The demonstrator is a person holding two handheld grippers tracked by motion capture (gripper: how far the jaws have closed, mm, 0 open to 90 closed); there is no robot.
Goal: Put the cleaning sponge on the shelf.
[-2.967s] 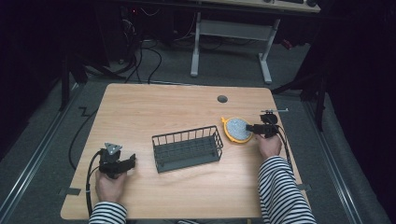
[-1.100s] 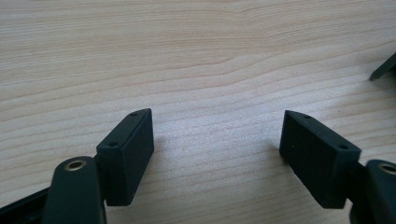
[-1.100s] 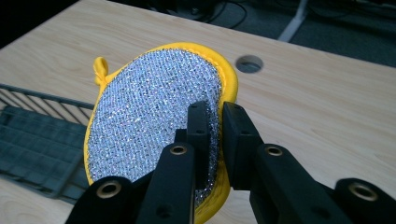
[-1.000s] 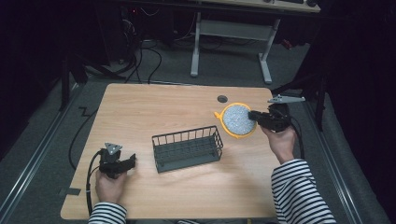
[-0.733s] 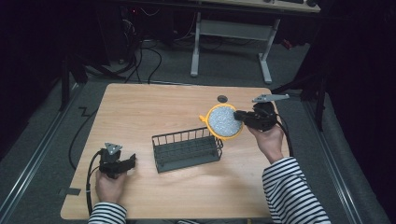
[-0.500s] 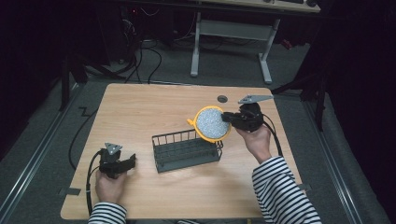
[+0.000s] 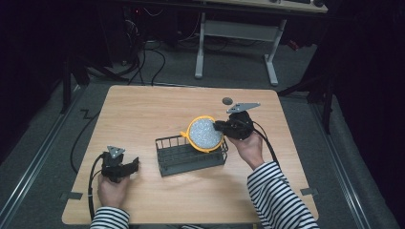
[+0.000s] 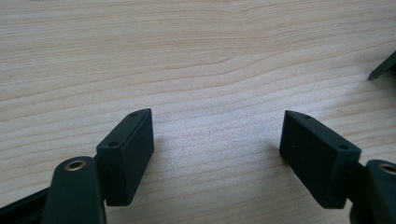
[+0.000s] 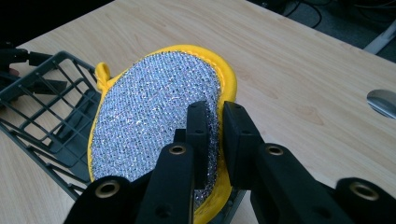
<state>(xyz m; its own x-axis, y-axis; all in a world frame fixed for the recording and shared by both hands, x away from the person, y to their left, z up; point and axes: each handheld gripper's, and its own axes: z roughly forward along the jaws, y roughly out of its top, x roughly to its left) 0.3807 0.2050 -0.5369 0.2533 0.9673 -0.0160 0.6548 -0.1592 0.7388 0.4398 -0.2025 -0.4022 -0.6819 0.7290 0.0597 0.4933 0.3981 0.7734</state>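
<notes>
Since a second ago your right gripper (image 7: pixel 220 127) carried the scrubber (image 7: pixel 204 134) left, jaws clenched on its edge — lower it squarely into the basket (image 7: pixel 191 156); left gripper (image 7: pixel 134 164) rests released.

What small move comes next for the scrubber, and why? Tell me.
Probably lower it into the wire basket. The right hand-held gripper pinches the yellow-rimmed scrubber on edge, above the basket's right end, so a short descent should seat it before opening.

The wire basket (image 7: pixel 191 155) stands mid-table (image 7: pixel 143 109); a scouring pad (image 7: pixel 204 134) is held over its right end by the right gripper (image 7: pixel 220 126), just right of it; the left gripper (image 7: pixel 131 164) rests well left, near the front edge.
</notes>
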